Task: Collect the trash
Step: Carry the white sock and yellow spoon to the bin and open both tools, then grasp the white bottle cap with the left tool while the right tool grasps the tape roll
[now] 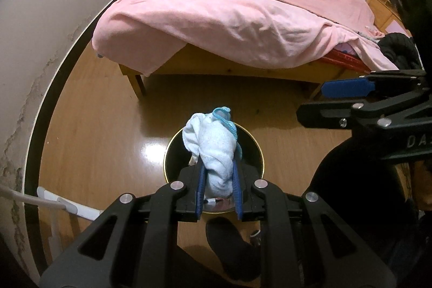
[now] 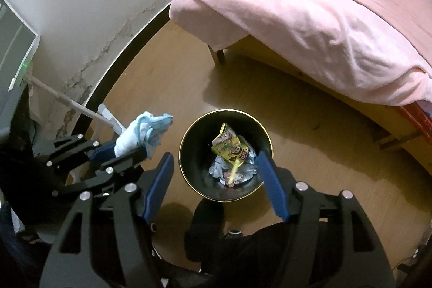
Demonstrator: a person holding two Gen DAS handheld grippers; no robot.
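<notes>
My left gripper (image 1: 218, 166) is shut on a crumpled pale-blue face mask (image 1: 213, 150) with blue ear loops and holds it above a black round trash bin (image 1: 172, 150) with a gold rim on the wooden floor. In the right wrist view the left gripper (image 2: 135, 146) with the mask (image 2: 140, 135) is to the left of the bin (image 2: 194, 134). The bin holds a yellow snack wrapper (image 2: 229, 146) and other crumpled wrappers. My right gripper (image 2: 216, 161) is open and empty above the bin's near side. It shows at the right edge of the left wrist view (image 1: 324, 101).
A bed with a pink blanket (image 1: 229, 10) stands behind the bin. A wall with a dark baseboard (image 2: 113, 64) curves along the left. A white pole (image 2: 81, 107) leans near the wall. A dark foot (image 2: 208, 220) is just before the bin.
</notes>
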